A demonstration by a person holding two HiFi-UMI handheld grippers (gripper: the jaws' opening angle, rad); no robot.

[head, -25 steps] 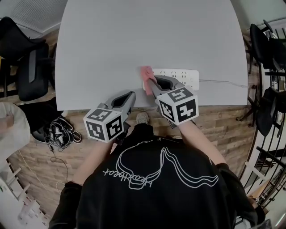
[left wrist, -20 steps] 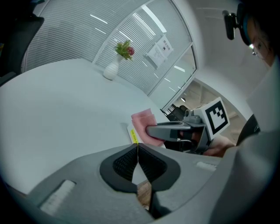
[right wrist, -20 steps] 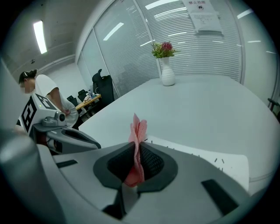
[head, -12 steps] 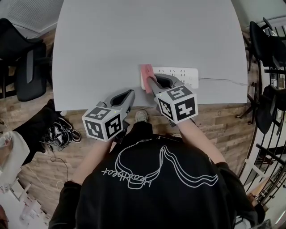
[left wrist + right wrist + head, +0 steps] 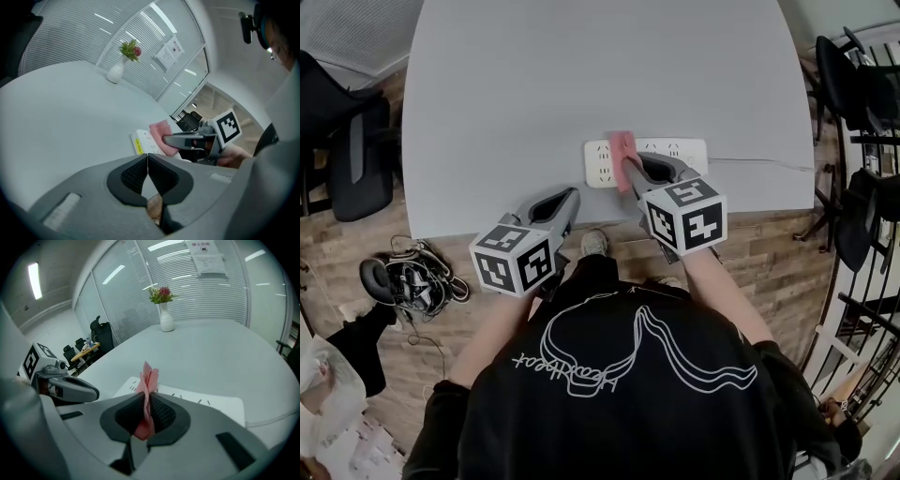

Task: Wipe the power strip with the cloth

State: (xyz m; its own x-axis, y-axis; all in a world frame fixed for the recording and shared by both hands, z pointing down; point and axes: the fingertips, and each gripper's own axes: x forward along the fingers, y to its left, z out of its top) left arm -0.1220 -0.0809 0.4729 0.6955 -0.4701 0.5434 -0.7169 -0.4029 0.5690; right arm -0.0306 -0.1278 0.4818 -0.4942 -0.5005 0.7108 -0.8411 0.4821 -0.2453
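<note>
Clenched on the pink cloth [image 5: 622, 146], the jaws of the right gripper [image 5: 626, 167] hold it folded upright. The left gripper [image 5: 570, 199] has its jaws pressed together on nothing.

The grey table [image 5: 581, 75] carries the white power strip [image 5: 680, 152] near the person's edge. The left gripper hangs well apart from the strip, off its left end. The cloth rests on the strip's top face, a little in from that end, and a thin cable [image 5: 769, 166] runs off the right end.

The wiping stroke looks under way, with most of the top face not yet covered. The next move probably calls for dragging the cloth along the strip toward the cable end, pressed down lightly. Nothing pins the strip, so a hard push could slide it.

Half a second ago the cloth covered the strip's left end. Now those sockets lie bare and the cloth sits further along. The left gripper's place beside the strip is unchanged.
</note>
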